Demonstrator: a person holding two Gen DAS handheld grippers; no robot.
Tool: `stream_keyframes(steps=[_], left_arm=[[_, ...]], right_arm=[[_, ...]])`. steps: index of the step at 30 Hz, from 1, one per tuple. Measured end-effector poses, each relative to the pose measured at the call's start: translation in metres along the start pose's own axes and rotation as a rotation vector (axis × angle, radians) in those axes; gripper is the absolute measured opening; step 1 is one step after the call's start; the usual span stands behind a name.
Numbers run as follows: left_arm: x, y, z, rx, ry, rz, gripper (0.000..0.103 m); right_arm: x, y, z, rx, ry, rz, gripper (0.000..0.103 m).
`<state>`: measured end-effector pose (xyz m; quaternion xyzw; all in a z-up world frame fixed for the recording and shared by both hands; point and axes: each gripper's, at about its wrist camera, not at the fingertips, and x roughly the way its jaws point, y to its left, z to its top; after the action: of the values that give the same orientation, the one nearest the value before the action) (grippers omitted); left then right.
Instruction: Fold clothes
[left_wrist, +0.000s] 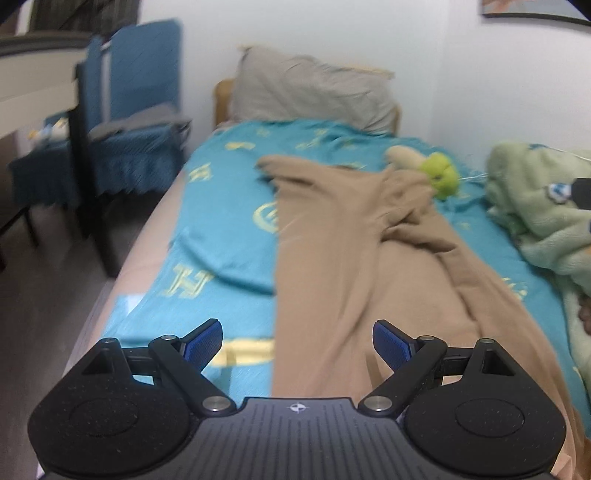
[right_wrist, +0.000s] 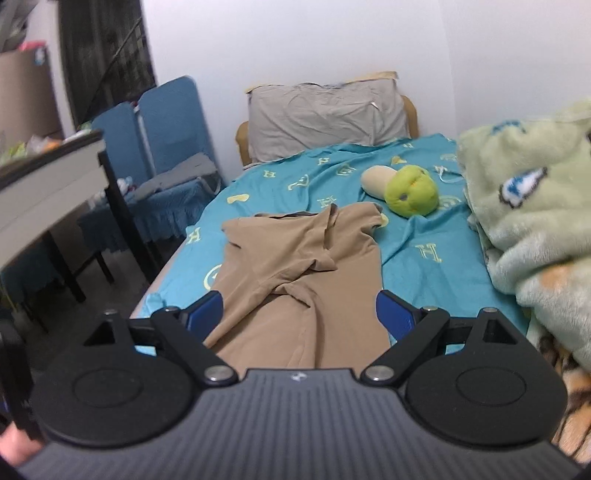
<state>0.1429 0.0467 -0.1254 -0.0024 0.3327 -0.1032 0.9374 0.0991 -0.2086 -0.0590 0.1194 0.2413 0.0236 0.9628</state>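
Note:
A tan garment (left_wrist: 343, 251) lies stretched along the teal bed sheet (left_wrist: 221, 229), its left edge straight and its right side bunched in folds. It also shows in the right wrist view (right_wrist: 295, 266), with the collar end toward the pillow. My left gripper (left_wrist: 297, 341) is open and empty, above the garment's near end, its jaws straddling the straight left edge. My right gripper (right_wrist: 299, 308) is open and empty, over the garment's near part.
A grey pillow (right_wrist: 325, 114) leans at the headboard. A green plush toy (right_wrist: 410, 190) sits beside the garment's far right. A pale green blanket (right_wrist: 528, 206) is heaped on the right. Blue-covered chairs (right_wrist: 166, 155) and a desk (right_wrist: 44, 184) stand left of the bed.

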Motion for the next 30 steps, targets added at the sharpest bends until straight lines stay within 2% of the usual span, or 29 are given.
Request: stream_keyframes(steps=[3,7,11,17,22,24,27,30], left_arm=[[0.001,0.009,-0.001,-0.049,0.045,-0.006,0.09],[0.009,0.018,-0.005,-0.109,0.143,0.02,0.089],[0.004,0.025,-0.006,-0.164,0.146,0.013,0.089],[-0.005,0.033,-0.006,-0.266,0.16,-0.01,0.089],[-0.004,0.05,-0.009,-0.398,0.255,-0.035,0.088],[-0.005,0.056,-0.008,-0.427,0.321,-0.063,0.088],[-0.015,0.057,-0.005,-0.373,0.426,-0.135,0.087],[-0.024,0.053,-0.006,-0.291,0.509,-0.121,0.082]], right_arm=[[0.002,-0.014,-0.005,0.116,0.008,0.021,0.091],[0.003,-0.029,-0.012,0.227,0.027,0.016,0.091],[0.001,-0.043,-0.017,0.297,0.039,-0.005,0.091],[0.008,-0.045,-0.016,0.307,0.061,-0.01,0.091],[0.01,-0.042,-0.016,0.287,0.069,-0.01,0.091],[0.012,-0.046,-0.016,0.314,0.07,-0.009,0.091],[0.015,-0.052,-0.017,0.359,0.074,0.0,0.091],[0.02,-0.053,-0.017,0.387,0.08,0.004,0.091]])
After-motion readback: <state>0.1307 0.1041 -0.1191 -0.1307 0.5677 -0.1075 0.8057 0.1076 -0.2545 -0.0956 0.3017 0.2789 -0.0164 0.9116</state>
